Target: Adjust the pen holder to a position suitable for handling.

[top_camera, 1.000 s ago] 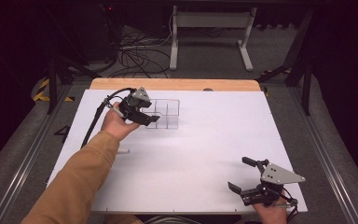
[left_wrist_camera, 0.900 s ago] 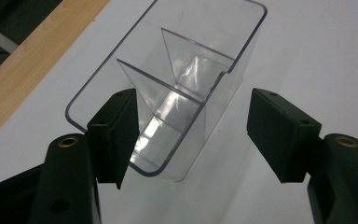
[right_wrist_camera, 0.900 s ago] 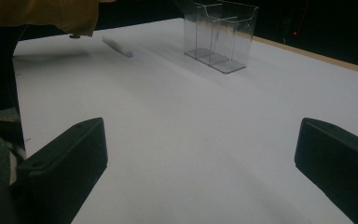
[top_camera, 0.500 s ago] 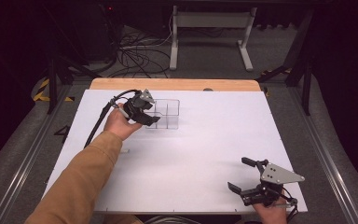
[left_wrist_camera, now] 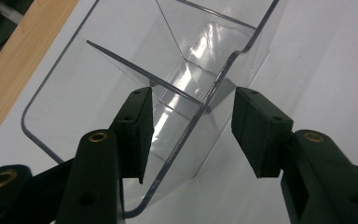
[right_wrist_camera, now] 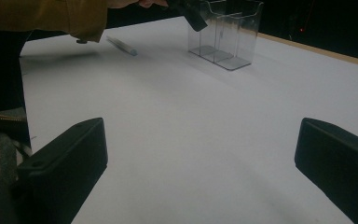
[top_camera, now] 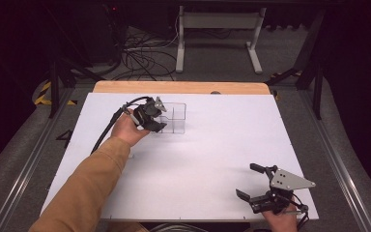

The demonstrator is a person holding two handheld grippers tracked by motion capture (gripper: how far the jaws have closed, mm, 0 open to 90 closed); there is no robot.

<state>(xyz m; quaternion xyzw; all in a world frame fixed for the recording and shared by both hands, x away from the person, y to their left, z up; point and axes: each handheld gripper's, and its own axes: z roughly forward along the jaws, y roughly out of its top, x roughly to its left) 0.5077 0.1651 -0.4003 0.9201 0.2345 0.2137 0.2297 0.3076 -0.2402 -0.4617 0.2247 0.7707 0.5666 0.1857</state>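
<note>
Your left gripper (left_wrist_camera: 191,135) has just been closing its jaws around the near wall of the clear plastic organizer (top_camera: 173,117); one pad is inside, one outside, and neither presses yet. The organizer is transparent, divided into compartments, and stands at the far left of the white table (top_camera: 212,159). Your right gripper (top_camera: 256,186) rests wide open and empty at the near right corner. Beyond the wooden edge (top_camera: 183,87), cables (top_camera: 140,53) lie on the dark floor.

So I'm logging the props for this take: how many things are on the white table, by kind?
Clear plastic divided organizer: 1
Pen-like stick: 1
Handheld claws: 2, left claw at the organizer, right claw near the table's front edge
Total: 4
</note>
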